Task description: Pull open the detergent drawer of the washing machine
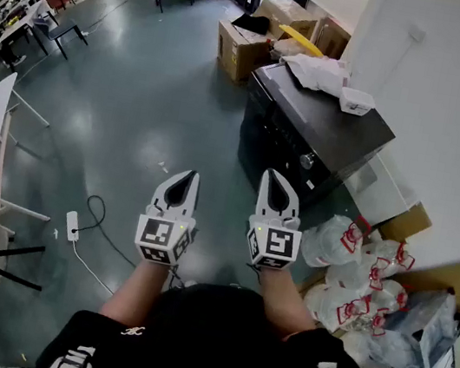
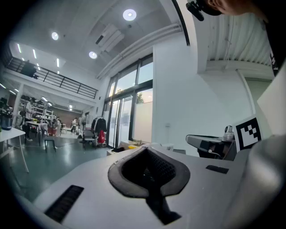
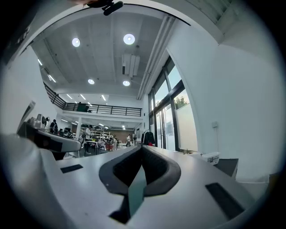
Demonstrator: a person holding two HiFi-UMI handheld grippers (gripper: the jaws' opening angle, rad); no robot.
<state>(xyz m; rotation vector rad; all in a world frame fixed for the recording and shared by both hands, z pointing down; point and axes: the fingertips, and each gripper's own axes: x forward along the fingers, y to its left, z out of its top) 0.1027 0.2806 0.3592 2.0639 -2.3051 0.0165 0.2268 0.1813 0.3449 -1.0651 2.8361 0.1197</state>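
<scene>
The washing machine (image 1: pixel 309 135), a dark front-loader with a knob (image 1: pixel 306 160) on its control panel, stands against the white wall ahead and to the right. Its detergent drawer cannot be picked out on the dark front. A crumpled white sheet (image 1: pixel 313 70) and a small white box (image 1: pixel 356 101) lie on its top. The right gripper (image 1: pixel 277 183) is held near the machine's lower front corner, apart from it. The left gripper (image 1: pixel 185 181) is beside it, over the grey floor (image 1: pixel 136 118). Both have their jaws closed on nothing.
</scene>
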